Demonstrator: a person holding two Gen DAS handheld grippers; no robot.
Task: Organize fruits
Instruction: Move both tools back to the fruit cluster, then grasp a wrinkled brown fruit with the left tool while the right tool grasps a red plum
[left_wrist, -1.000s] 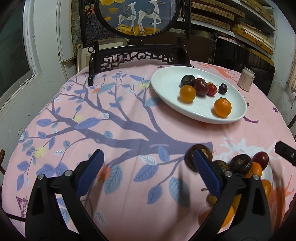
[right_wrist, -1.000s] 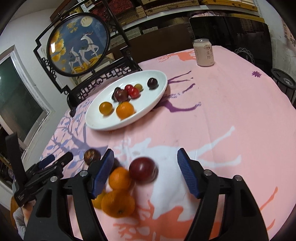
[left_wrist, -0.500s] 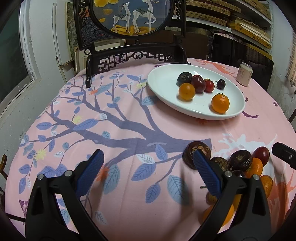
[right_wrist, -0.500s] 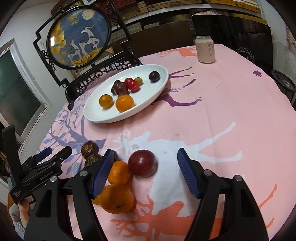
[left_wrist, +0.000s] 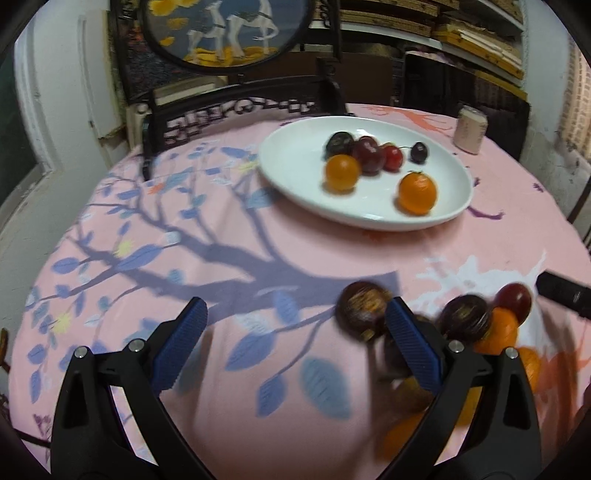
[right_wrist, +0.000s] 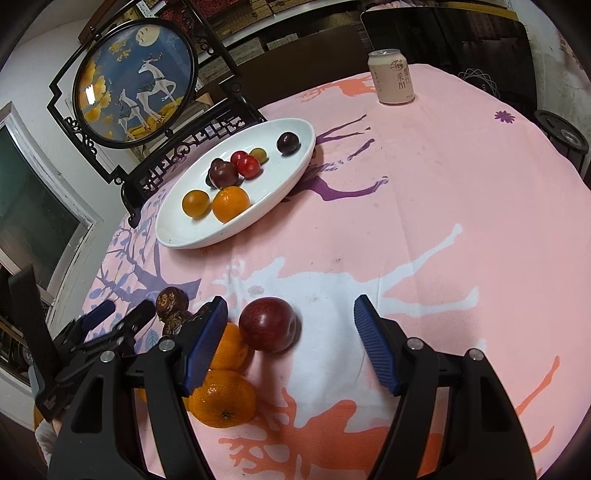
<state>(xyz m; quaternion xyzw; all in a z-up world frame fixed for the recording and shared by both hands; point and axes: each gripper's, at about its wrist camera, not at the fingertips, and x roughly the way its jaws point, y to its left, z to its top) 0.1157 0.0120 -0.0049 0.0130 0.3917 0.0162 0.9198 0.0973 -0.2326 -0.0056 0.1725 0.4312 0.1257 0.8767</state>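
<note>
A white oval plate (right_wrist: 295, 162) (left_wrist: 295, 177) at the back holds several fruits: oranges, plums, cherry tomatoes. A loose pile lies on the pink cloth near me: a red plum (right_wrist: 267, 325), oranges (right_wrist: 223, 398), dark passion fruits (right_wrist: 171, 300) (left_wrist: 364, 310). My right gripper (right_wrist: 290, 343) is open, low over the cloth, with the red plum between its fingers near the left one. My left gripper (left_wrist: 295, 347) is open and empty, left of the pile; its right finger covers part of the pile.
A drink can (right_wrist: 393, 75) stands at the far edge of the round table. A black carved stand with a round deer picture (right_wrist: 136, 79) rises behind the plate. Shelves and a dark chair lie beyond. The left gripper also shows in the right wrist view (right_wrist: 107, 325).
Both grippers have moved forward and lower toward the fruit pile. The red plum now lies further between the right gripper's fingers. Both stay open.
</note>
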